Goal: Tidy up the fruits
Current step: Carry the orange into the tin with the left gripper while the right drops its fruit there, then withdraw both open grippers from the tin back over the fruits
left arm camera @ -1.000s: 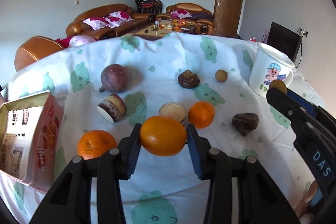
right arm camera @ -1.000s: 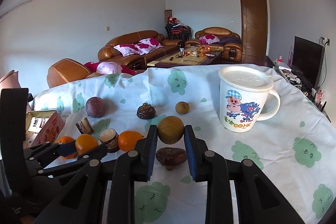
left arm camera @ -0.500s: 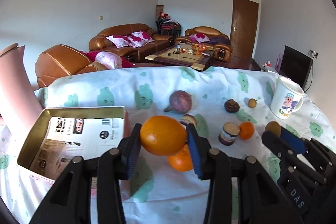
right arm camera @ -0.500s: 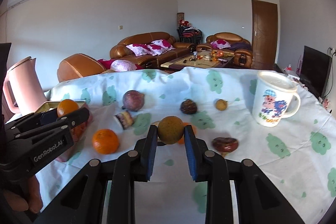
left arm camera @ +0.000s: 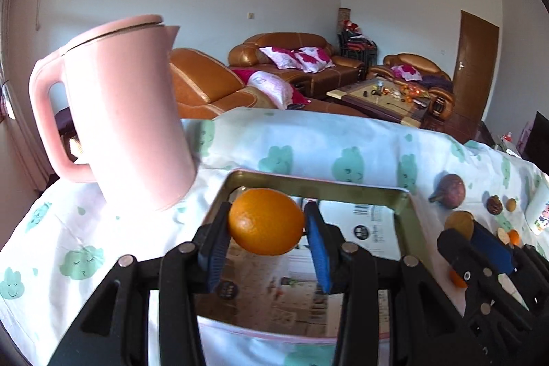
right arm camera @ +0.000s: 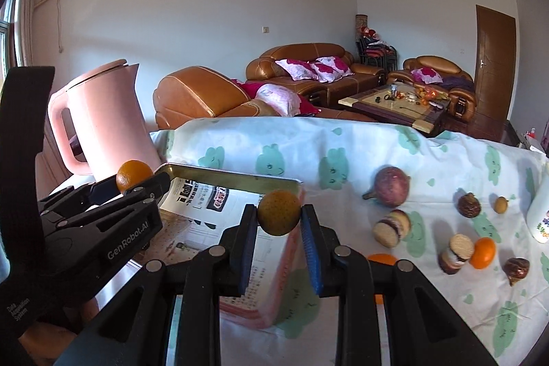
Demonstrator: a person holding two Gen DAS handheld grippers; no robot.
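My left gripper (left arm camera: pixel 267 222) is shut on an orange (left arm camera: pixel 266 221) and holds it above the open box (left arm camera: pixel 319 186), near its far left corner. It also shows in the right wrist view (right arm camera: pixel 135 181). My right gripper (right arm camera: pixel 278 217) is shut on a brownish-yellow round fruit (right arm camera: pixel 278 211) above the box's right end (right arm camera: pixel 240 182). Both fruits hang clear of the paper lining. On the cloth to the right lie a purple fruit (right arm camera: pixel 391 186), two small oranges (right arm camera: pixel 483 252), cut fruit pieces (right arm camera: pixel 391 227) and dark brown fruits (right arm camera: pixel 468 204).
A pink kettle (left arm camera: pixel 127 112) stands close to the box's left side, on the table covered by a cloud-print cloth (right arm camera: pixel 308 150). A white mug (right arm camera: pixel 542 222) stands at the far right edge. Sofas and a coffee table are behind the table.
Both grippers have swung left with their fruits, from above the scattered fruit to above the open box. The kettle has come into close view.
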